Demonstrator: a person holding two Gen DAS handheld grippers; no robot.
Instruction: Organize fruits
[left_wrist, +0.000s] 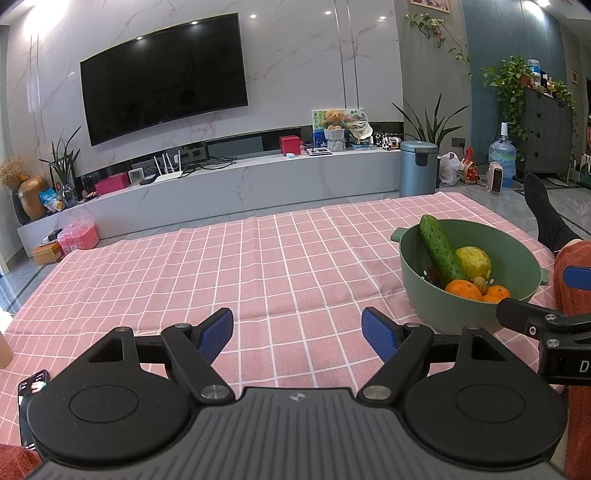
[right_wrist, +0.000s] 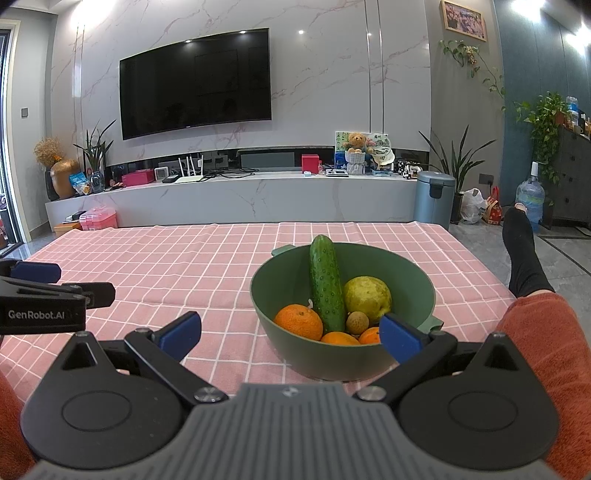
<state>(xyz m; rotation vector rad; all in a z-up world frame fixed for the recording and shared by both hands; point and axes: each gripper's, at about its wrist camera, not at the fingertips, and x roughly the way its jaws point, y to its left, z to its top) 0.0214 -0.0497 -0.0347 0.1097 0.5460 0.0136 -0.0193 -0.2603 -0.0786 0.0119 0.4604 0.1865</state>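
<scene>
"GenRobot.AI" on left tongs (right_wrist: 55, 280); perhaps "D" on right tongs (left_wrist: 535, 295).

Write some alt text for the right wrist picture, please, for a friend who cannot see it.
A green bowl on a pink checked tablecloth holds an upright cucumber, a yellow-green pear and oranges. The open right gripper frames the bowl, empty. Behind are a wall-mounted television and a marble shelf.

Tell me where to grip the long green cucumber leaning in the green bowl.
Probably the upper end of the long green cucumber, from above with the right gripper. It leans on the green bowl's far rim, top free; oranges crowd its base.
</scene>
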